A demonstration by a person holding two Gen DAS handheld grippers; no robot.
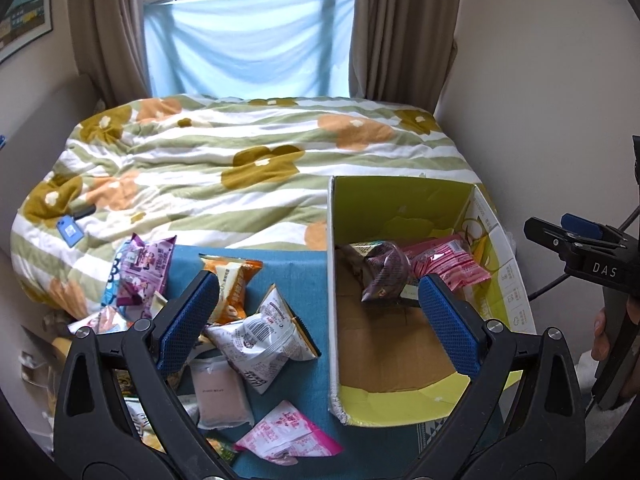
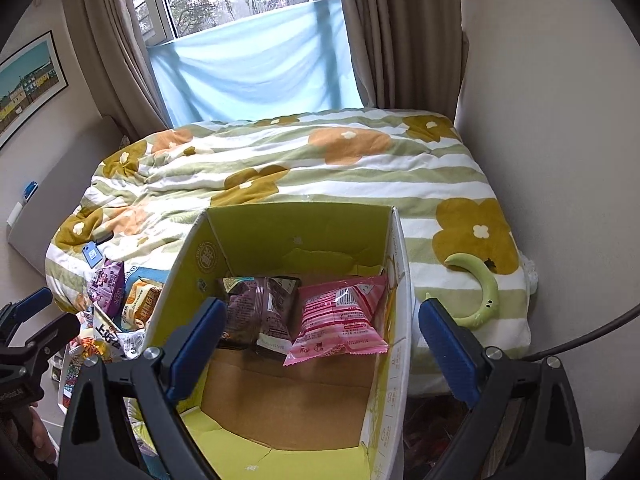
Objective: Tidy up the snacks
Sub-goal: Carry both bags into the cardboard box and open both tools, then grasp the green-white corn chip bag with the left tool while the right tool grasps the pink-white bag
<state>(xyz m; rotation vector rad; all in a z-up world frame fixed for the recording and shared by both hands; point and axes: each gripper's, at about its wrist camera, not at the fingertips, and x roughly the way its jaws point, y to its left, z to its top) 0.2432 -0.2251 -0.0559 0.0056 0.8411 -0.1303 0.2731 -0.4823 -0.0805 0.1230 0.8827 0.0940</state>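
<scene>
An open cardboard box (image 1: 404,352) with yellow-green flaps stands on a blue cloth (image 1: 304,276); it also shows in the right wrist view (image 2: 280,400). Inside lie a dark purple packet (image 1: 384,272) (image 2: 260,312) and a pink striped packet (image 1: 448,264) (image 2: 340,320). Left of the box lie loose snacks: a white packet (image 1: 264,336), an orange packet (image 1: 232,284), a purple packet (image 1: 144,268), a pink packet (image 1: 288,436) and a beige packet (image 1: 220,392). My left gripper (image 1: 316,300) is open and empty above the pile and box edge. My right gripper (image 2: 320,320) is open and empty over the box.
A flowered quilt (image 1: 260,160) covers the bed behind. A blue tag (image 1: 70,230) lies on it at left. A green crescent-shaped item (image 2: 480,292) lies on the quilt right of the box. Walls close in at right. The right gripper shows at the left view's edge (image 1: 580,248).
</scene>
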